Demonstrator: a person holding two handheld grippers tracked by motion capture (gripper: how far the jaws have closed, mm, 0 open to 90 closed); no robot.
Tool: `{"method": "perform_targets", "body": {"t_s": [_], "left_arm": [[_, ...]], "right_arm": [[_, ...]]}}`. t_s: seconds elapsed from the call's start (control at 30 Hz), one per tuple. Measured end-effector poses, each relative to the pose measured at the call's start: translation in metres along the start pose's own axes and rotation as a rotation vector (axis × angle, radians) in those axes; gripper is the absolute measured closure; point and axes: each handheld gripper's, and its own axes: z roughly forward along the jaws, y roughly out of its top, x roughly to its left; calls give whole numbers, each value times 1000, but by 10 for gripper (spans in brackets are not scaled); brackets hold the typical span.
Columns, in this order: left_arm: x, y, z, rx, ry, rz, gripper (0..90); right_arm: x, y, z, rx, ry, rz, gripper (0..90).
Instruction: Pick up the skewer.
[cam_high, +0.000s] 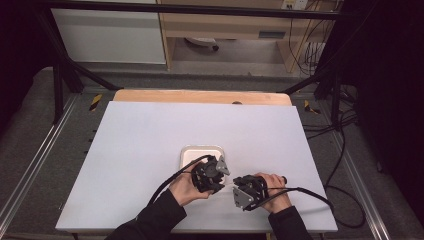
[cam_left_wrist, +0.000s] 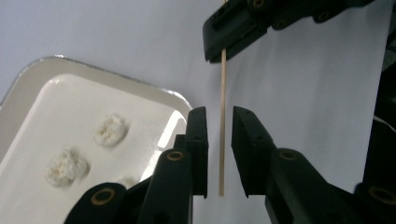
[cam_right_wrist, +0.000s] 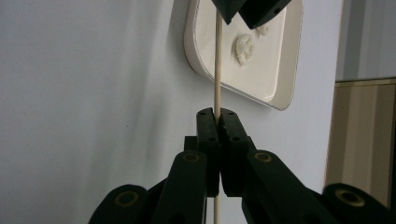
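Skewer (cam_right_wrist: 217, 70) sits just beside the tray (cam_right_wrist: 194, 51), pinched only by our right gripper (cam_right_wrist: 217, 114); our left gripper (cam_left_wrist: 219, 123) gapes around it, so it could pivot or slip loose.

Pale wooden skewer (cam_left_wrist: 222, 116); white tray (cam_left_wrist: 28, 84); black gripper (cam_right_wrist: 217, 116); white table (cam_high: 150, 130).

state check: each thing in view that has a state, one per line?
left gripper: open, jaws either side of the stick, not pressing it
right gripper: shut on the wooden stick
wooden stick: bare, straight, spans both grippers
white tray: flat on the table, holds pale lumps
pale lumps: loose in tray, untouched
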Motion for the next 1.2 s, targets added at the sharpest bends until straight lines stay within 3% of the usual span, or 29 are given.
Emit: {"method": "perform_targets", "body": {"t_s": [0.13,0.37,0.6,0.83,0.93,1.0,1.2], "left_arm": [[0,0,4,52,-9,9,795],[-1,0,8,98,-13,23,873],[-3,-1,10,121,-4,25,880],[-5,-4,11,108,4,26,886],[-4,-6,10,111,21,27,887],[-3,-10,9,104,11,26,887],[2,-22,3,95,32,9,886]], "right_arm": [[-1,2,0,8,-1,-20,893],[-1,6,0,20,4,-42,892],[0,8,-1,18,1,-55,892],[-1,8,-1,10,0,-44,878],[-2,6,-1,5,0,7,820],[-5,4,-3,7,3,54,747],[-9,-7,-11,-32,-16,286,563]]}}
